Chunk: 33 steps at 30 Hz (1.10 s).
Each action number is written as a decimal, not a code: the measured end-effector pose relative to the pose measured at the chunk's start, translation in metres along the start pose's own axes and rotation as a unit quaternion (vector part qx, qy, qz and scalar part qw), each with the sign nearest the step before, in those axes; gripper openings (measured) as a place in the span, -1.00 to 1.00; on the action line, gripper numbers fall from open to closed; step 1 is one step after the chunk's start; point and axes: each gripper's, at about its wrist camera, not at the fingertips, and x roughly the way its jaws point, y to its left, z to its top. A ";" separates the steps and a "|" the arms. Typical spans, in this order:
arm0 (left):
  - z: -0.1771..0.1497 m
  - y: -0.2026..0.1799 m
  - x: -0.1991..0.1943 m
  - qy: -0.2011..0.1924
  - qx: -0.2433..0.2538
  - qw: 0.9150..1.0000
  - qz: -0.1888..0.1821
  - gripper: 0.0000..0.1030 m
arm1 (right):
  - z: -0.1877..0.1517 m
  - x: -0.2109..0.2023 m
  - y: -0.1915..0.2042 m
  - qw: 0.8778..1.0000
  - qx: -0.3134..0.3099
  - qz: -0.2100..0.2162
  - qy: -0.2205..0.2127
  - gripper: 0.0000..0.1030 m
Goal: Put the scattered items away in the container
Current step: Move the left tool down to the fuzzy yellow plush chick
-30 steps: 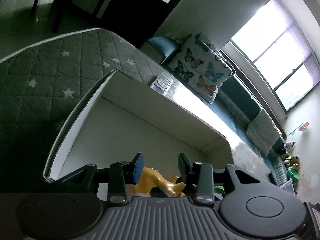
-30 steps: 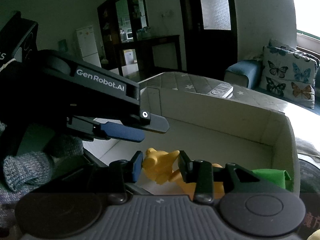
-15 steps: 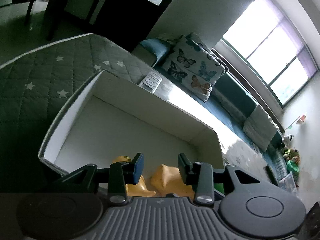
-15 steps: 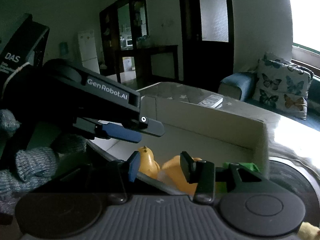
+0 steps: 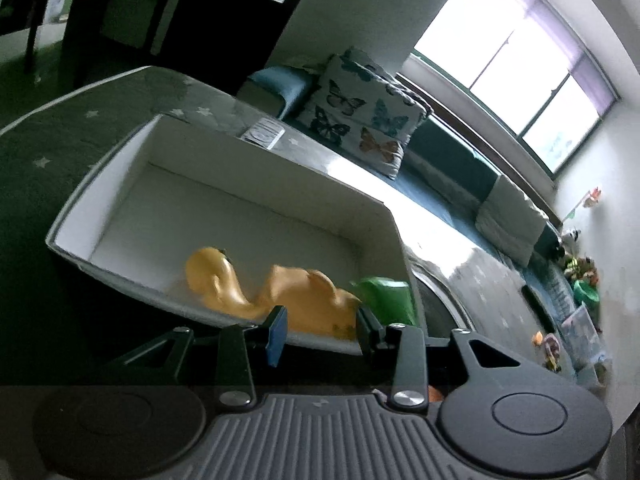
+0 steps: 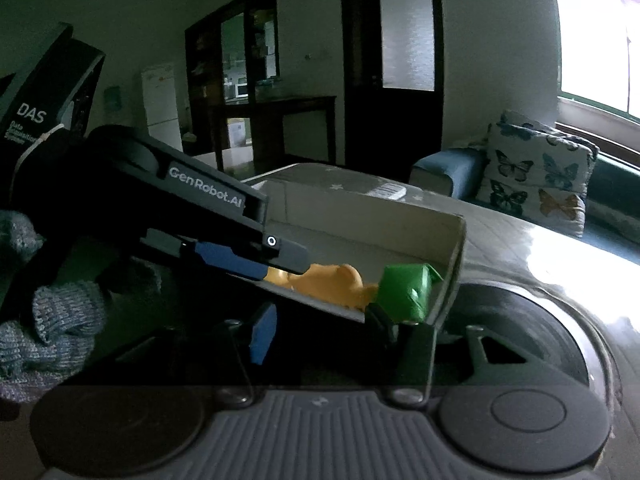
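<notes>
Dim, fisheye-warped views; window [image 5: 516, 60] glare, slight blur.

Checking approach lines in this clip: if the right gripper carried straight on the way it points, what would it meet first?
Probably the near wall of the white rectangular box; the right gripper sits just before and below its rim, opening, nothing between its fingers. The green plastic block lies behind that wall. Depth is unclear.

black claw [image 6: 316, 330], blue pads [image 6: 262, 334], grey knit glove [image 6: 60, 320]

I see a bright multi-pane window [image 5: 516, 60] in the pale wall, below it a long teal sofa [image 5: 448, 160] bearing a white butterfly-print cushion [image 5: 360, 116], and left of that sofa a dark wooden door with a frosted pane [image 6: 400, 60].
</notes>
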 end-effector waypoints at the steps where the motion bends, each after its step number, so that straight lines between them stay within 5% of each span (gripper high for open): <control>1: -0.003 -0.003 -0.001 0.001 0.003 1.000 -0.003 -0.22 | -0.003 -0.003 -0.001 1.000 0.002 -0.002 0.000 -0.03; 16: -0.053 -0.045 0.014 0.051 0.040 0.997 -0.031 -0.22 | -0.060 -0.042 -0.029 0.998 0.020 -0.050 0.030 -0.02; 31: -0.067 -0.064 0.046 0.088 0.046 0.995 -0.027 -0.23 | -0.066 -0.055 -0.101 0.989 0.081 -0.121 0.006 -0.01; 33: -0.067 -0.064 0.050 0.092 0.044 0.994 -0.026 -0.23 | -0.062 -0.051 -0.111 0.988 0.084 -0.129 0.003 0.26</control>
